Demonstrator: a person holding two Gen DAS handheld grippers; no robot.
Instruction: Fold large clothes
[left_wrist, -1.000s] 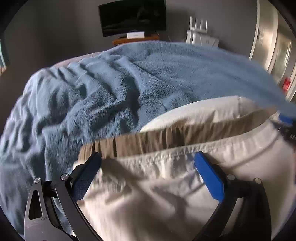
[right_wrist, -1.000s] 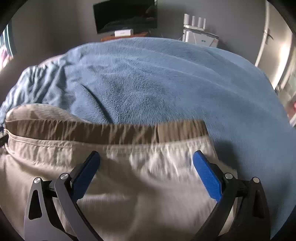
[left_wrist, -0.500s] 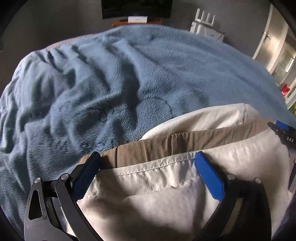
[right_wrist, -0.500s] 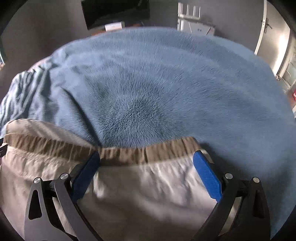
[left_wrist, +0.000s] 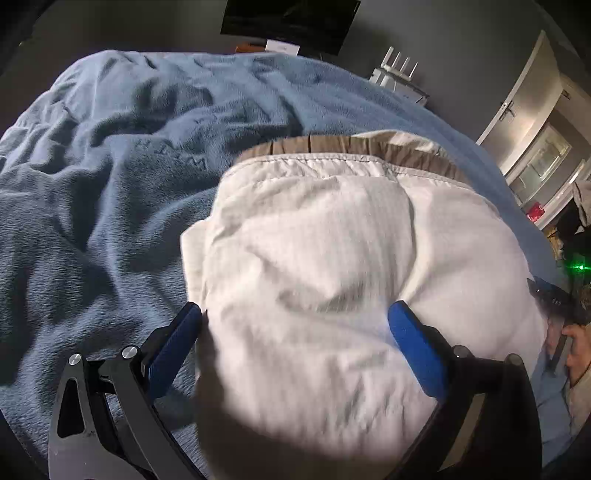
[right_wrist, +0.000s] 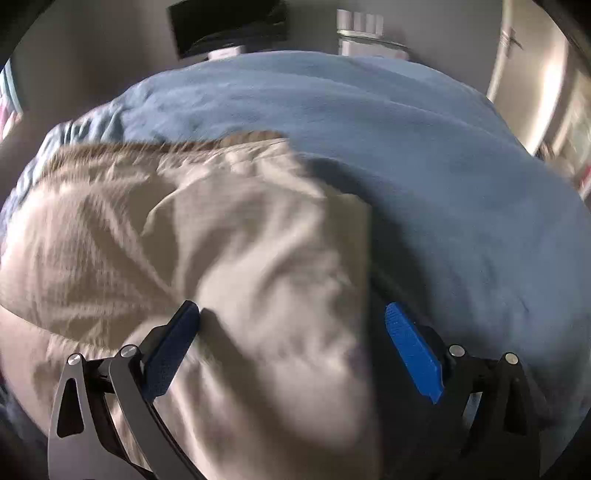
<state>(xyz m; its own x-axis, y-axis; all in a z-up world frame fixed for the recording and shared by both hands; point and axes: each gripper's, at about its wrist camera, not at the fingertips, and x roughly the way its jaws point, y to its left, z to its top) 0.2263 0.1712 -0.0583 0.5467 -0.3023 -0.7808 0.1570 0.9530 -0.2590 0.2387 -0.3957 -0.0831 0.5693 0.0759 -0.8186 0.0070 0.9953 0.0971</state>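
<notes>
Folding step: a pale beige garment (left_wrist: 332, 266) lies bunched on a blue fleece blanket (left_wrist: 110, 166), apparently doubled over on itself, with both grippers low over it.
Garment position: it sits on the right part of the blanket in the left wrist view and on the left part in the right wrist view, so it lies between the two hands.
Waistband: a brown elastic waistband (left_wrist: 347, 146) peeks out along the far edge, beyond a stitched pale hem.
Long axis: judging by the waistband line, the cloth runs side to side across both views, square to the way the fingers point.
Left gripper (left_wrist: 295, 332): jaws spread wide, blue pads on either side of a mound of cloth; nothing is pinched.
Right gripper (right_wrist: 291, 325): jaws also wide apart; its left pad touches or just grazes the fabric, its right pad stands over shadowed blanket past the garment's right edge (right_wrist: 365, 258).
Key relation: the cloth lies straight ahead of and under both pairs of fingers, the far waistband edge well ahead of the tips.
Nearer hand: neither is clearly closer; the left one is centred on the bulk, the right one straddles the side edge.
Next move, as a guess: flattening the mound or taking new grips at the near corners for another fold.
Blur: the right wrist view is smeared, so fine creases there are unclear.
Background: a dark screen (left_wrist: 291, 18) stands on the far wall.
</notes>
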